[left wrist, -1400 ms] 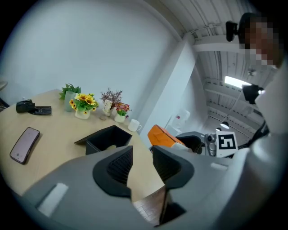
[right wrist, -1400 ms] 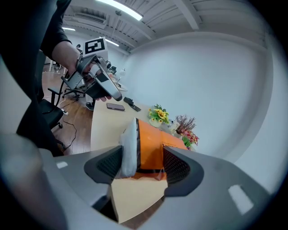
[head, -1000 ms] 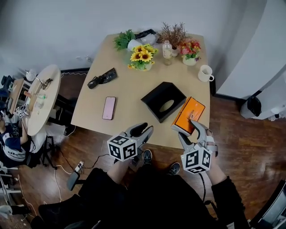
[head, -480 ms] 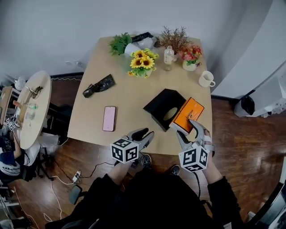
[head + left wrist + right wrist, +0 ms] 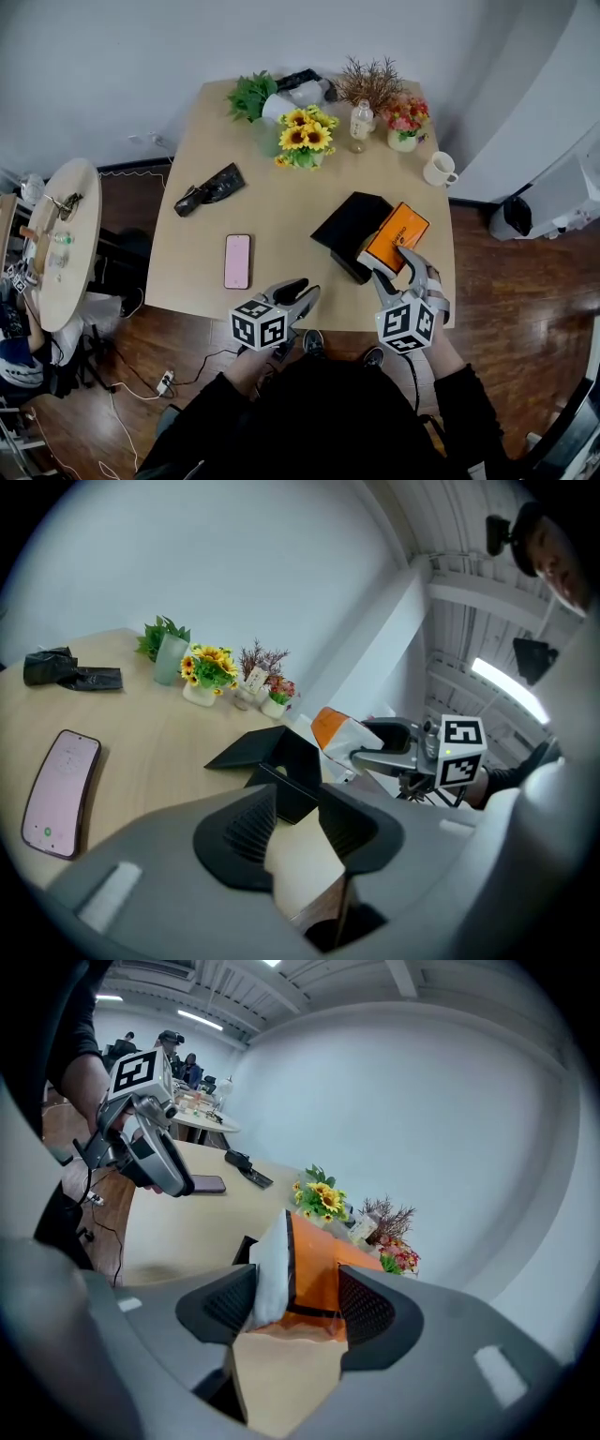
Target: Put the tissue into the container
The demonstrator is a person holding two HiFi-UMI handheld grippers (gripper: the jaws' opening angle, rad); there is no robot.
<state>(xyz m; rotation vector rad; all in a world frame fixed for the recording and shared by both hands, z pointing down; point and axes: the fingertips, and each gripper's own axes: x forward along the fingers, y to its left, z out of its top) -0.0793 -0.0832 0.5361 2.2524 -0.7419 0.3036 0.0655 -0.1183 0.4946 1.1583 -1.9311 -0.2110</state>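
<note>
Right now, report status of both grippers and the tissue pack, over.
Left gripper open, empty. Right gripper shut on orange tissue pack, beside black container, not yet inside. Phone lies well left, out of the way.

The tissue pack (image 5: 397,236) is bright orange with a white side; the container (image 5: 349,225) is matt black. The table (image 5: 272,225) under them is pale tan wood. On it, the phone (image 5: 237,262) at the near left is pink and the pouch (image 5: 208,186) black. At the far edge the sunflowers (image 5: 306,139) are yellow with dark centres, and the mug (image 5: 438,170) at the right is white. The left gripper (image 5: 302,289) and right gripper (image 5: 394,265) are grey with black ribbed pads (image 5: 230,1309) and black-and-white square markers. The floor (image 5: 487,272) is dark reddish-brown wood
</note>
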